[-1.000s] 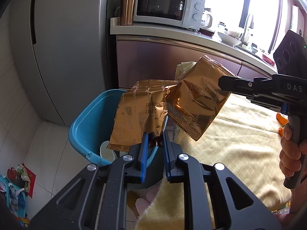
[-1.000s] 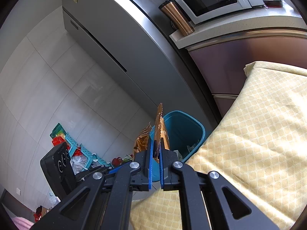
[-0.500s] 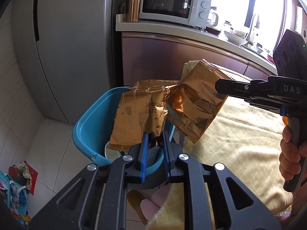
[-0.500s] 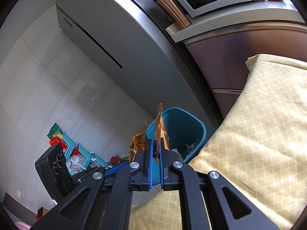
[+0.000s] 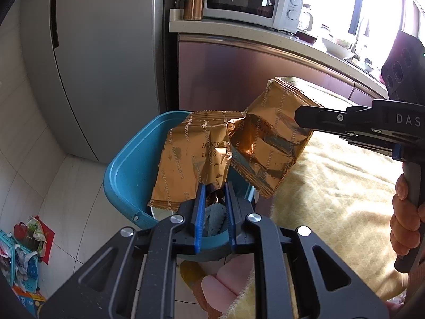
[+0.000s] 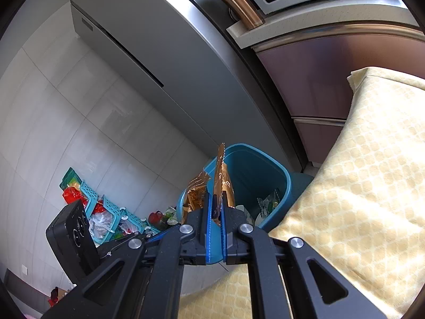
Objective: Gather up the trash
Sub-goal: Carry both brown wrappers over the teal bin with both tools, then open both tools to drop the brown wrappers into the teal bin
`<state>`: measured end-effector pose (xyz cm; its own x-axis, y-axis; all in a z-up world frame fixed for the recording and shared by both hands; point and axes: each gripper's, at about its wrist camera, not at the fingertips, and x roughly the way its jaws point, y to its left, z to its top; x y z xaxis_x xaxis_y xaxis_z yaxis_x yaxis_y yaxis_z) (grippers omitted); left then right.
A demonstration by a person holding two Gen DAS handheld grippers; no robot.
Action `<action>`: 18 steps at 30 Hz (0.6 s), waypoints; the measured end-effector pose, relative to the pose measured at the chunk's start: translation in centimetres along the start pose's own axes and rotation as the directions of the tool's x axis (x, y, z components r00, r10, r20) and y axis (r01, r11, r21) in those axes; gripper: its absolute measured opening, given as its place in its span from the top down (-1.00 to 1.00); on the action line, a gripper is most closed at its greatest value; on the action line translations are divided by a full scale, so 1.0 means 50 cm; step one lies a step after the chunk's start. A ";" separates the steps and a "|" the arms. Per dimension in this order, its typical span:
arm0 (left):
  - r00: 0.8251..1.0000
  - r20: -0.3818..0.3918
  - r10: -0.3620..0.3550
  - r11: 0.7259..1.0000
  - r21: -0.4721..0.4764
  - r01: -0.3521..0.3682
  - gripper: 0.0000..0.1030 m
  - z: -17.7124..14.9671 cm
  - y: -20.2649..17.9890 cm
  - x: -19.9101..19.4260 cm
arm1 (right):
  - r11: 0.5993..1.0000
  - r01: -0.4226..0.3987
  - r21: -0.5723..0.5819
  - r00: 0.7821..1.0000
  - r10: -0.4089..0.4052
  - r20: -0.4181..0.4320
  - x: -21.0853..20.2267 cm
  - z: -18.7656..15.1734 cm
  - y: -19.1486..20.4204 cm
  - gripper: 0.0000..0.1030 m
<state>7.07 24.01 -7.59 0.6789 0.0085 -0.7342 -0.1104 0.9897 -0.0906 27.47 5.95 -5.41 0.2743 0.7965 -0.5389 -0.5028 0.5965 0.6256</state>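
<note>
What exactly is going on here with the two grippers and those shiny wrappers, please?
A person is collecting trash with a handheld gripper in each hand. The left gripper is shut on one gold snack wrapper, and the right gripper is shut on a second gold wrapper. Both wrappers hang above the blue bin, beside a table under a yellow cloth. Neither is released yet.

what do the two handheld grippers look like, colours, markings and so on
Both are matte black with angular linkage arms, cut-out windows and silver pivot bolts. Each finger carries a blue pad. The right gripper has white lettering "DAS" on its side, a dark grey pistol handle and a black camera block on top.
</note>
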 end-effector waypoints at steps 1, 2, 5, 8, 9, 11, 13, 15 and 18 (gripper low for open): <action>1.000 -0.002 0.003 1.000 -0.002 -0.003 0.71 -0.002 0.001 0.002 | 1.000 0.002 -0.001 1.000 -0.002 -0.004 0.005 0.001 0.001 0.90; 1.000 -0.005 0.004 1.000 -0.005 -0.004 0.71 -0.001 0.003 0.005 | 1.000 0.004 -0.003 1.000 -0.004 -0.008 0.011 0.002 0.002 0.90; 1.000 -0.007 0.006 1.000 -0.013 -0.006 0.71 0.000 0.009 0.012 | 1.000 0.008 -0.004 1.000 -0.009 -0.021 0.029 0.004 0.003 0.90; 1.000 -0.014 0.005 1.000 -0.020 -0.005 0.71 -0.002 0.015 0.020 | 1.000 0.016 -0.004 0.999 -0.016 -0.032 0.044 0.005 0.003 0.90; 1.000 -0.018 0.005 1.000 -0.024 -0.006 0.71 -0.001 0.016 0.024 | 1.000 0.019 -0.003 0.999 -0.019 -0.036 0.049 0.006 0.003 0.89; 1.000 -0.022 0.009 1.000 -0.026 -0.009 0.71 0.001 0.018 0.031 | 1.000 0.023 -0.003 0.999 -0.024 -0.045 0.059 0.006 0.005 0.88; 1.000 -0.029 0.012 0.999 -0.031 -0.013 0.71 0.002 0.020 0.037 | 0.999 0.033 -0.002 0.998 -0.033 -0.053 0.068 0.006 0.006 0.86; 0.999 -0.036 0.015 0.999 -0.037 -0.016 0.70 0.004 0.024 0.045 | 0.999 0.035 0.001 0.997 -0.035 -0.064 0.079 0.005 0.006 0.86; 0.999 -0.051 0.016 0.999 -0.050 -0.019 0.70 0.006 0.030 0.058 | 0.999 0.041 0.005 0.996 -0.040 -0.075 0.096 0.005 0.006 0.86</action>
<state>9.13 25.57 -9.66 0.6391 0.0175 -0.7689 -0.1597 0.9810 -0.1104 28.86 9.96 -7.66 0.2324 0.7620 -0.6044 -0.4875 0.6290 0.6056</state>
